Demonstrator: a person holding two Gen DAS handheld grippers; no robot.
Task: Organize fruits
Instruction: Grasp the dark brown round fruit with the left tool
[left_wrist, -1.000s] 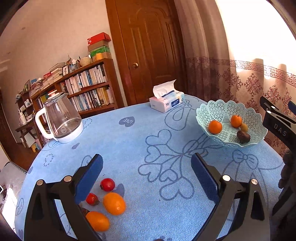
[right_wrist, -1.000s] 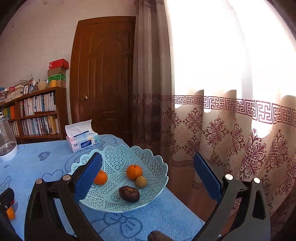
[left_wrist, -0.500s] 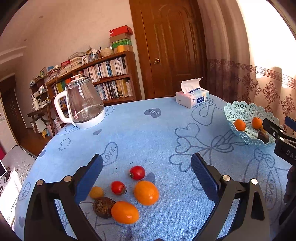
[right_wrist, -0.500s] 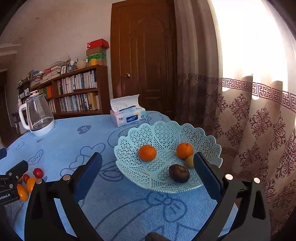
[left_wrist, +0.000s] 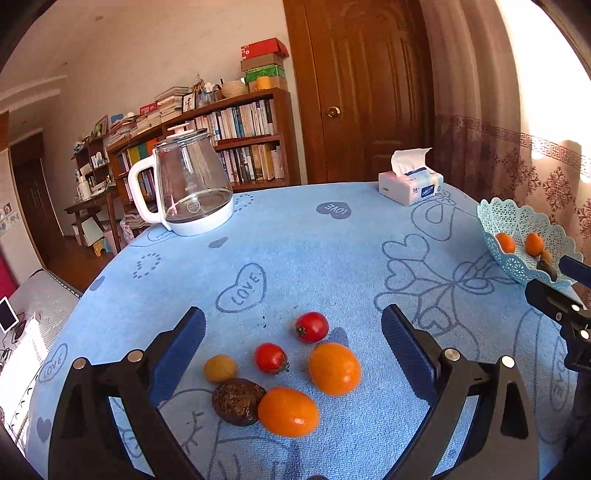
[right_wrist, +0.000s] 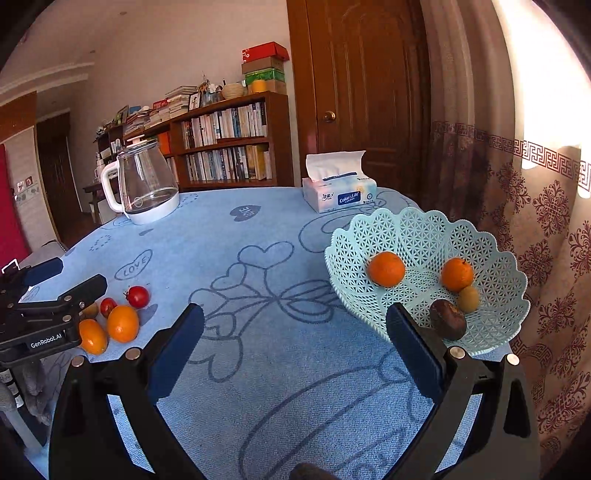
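Fruits (left_wrist: 334, 368): orange, red, brown, loose on tablecloth | both grippers (left_wrist: 293, 332) spread wide, empty

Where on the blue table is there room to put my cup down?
The widest bare stretch lies mid-table, between the kettle, the tissue box and the basket. It is crowded by the left gripper, where six loose fruits cluster; the basket holds four already.
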